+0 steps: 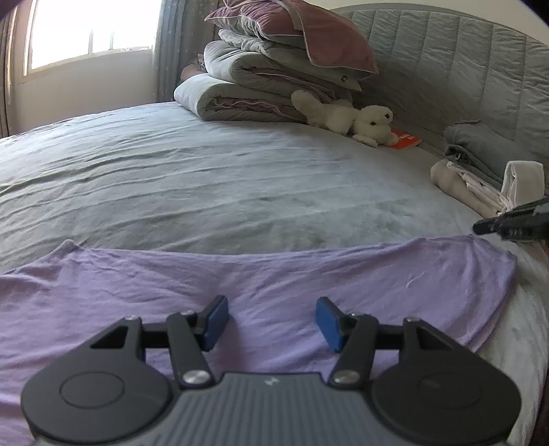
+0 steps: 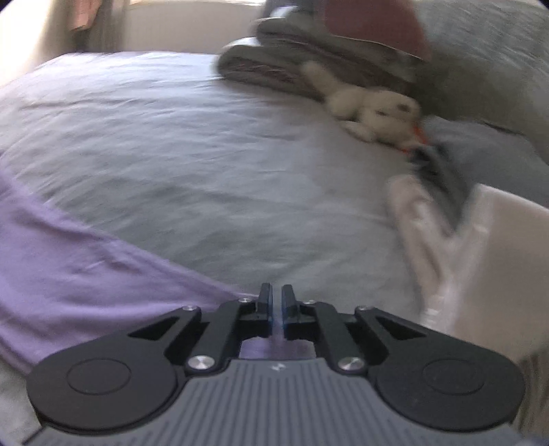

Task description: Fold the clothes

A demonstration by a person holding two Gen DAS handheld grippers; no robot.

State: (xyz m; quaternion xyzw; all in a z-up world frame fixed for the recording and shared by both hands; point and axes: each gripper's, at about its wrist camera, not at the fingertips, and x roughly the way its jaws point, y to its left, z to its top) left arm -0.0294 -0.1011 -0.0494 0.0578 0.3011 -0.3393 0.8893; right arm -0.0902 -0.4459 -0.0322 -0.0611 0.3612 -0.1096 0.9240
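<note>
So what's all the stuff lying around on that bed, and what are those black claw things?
Purple garment: one, lilac, spread flat at near edge.
Bed sheet: one, grey, covers bed.
Folded bedding stack: one pile, grey and maroon, far end.
Plush toy: one, white, beside stack.
Orange card: one, under toy.
Folded clothes: small pile, grey and cream, right side.
Window: one, bright.
Left gripper: open above garment.
Right gripper: nearly shut at garment's corner.
</note>
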